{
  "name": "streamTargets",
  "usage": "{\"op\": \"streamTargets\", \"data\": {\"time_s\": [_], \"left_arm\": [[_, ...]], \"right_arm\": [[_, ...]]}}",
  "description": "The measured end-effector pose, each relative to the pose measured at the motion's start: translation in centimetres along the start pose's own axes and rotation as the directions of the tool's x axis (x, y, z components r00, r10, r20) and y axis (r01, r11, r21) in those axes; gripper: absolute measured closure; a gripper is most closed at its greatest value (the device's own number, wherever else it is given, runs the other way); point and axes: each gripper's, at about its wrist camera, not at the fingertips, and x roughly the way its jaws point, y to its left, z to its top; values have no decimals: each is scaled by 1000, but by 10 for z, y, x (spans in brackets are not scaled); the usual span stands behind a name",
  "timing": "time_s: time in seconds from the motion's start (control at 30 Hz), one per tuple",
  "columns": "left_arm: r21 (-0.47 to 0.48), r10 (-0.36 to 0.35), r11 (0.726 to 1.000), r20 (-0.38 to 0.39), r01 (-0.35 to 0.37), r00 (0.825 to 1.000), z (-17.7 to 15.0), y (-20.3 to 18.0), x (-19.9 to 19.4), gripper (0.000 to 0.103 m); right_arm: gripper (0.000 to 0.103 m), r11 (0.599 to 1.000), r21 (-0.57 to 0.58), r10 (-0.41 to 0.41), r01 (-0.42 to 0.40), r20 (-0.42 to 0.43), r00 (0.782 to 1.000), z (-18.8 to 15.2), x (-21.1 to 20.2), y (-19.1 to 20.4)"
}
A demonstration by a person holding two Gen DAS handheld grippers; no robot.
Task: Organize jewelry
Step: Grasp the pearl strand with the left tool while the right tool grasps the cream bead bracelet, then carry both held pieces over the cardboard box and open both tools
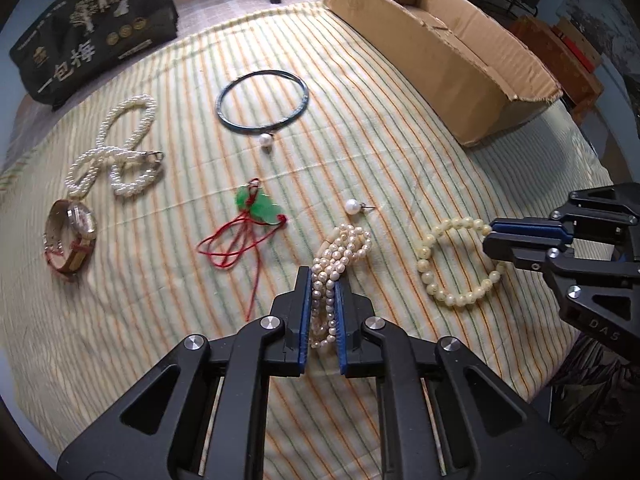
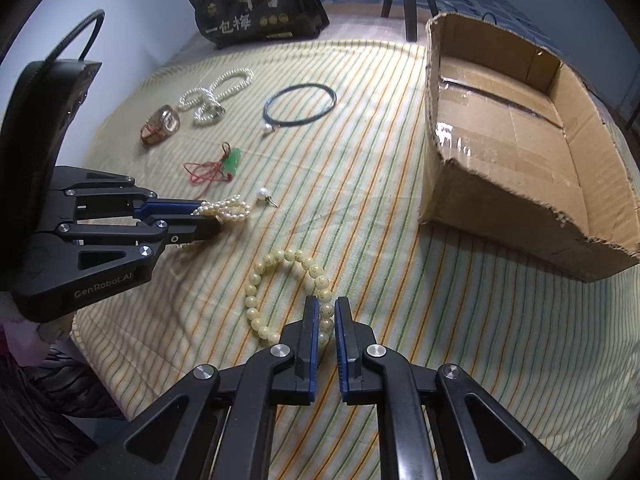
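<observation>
My left gripper [image 1: 323, 280] is shut on a multi-strand pearl bracelet [image 1: 340, 252] lying on the striped cloth; it also shows in the right wrist view [image 2: 230, 210]. My right gripper [image 2: 326, 308] is shut on a cream bead bracelet [image 2: 256, 304], also seen in the left wrist view [image 1: 448, 292]. A loose pearl earring [image 1: 354, 205] lies just beyond the pearl bracelet. A jade pendant on red cord [image 1: 260, 206], a dark bangle [image 1: 262, 100] with a pearl, a white pearl necklace [image 1: 116, 152] and a watch [image 1: 74, 236] lie further left and back.
An open cardboard box [image 2: 516, 128] stands on the right side of the cloth-covered table [image 2: 360, 160]. A black printed bag [image 2: 256, 4] sits at the far edge. The table's front edge drops off near both grippers.
</observation>
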Motion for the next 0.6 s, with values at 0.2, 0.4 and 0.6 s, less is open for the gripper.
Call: {"op": "streamTargets", "data": {"time_s": [0.2, 0.4, 0.6], "left_arm": [[-24, 1, 1000, 48, 0, 999, 0, 0, -23, 95], [-45, 7, 999, 84, -3, 996, -5, -3, -45, 95], [-81, 0, 997, 137, 12, 991, -5, -6, -70, 95]], "right_arm": [[98, 1000, -8, 22, -21, 47, 999, 0, -20, 3], [98, 999, -38, 10, -6, 100, 995, 5, -36, 16], [98, 1000, -26, -1, 5, 161, 987, 9, -55, 12]]}}
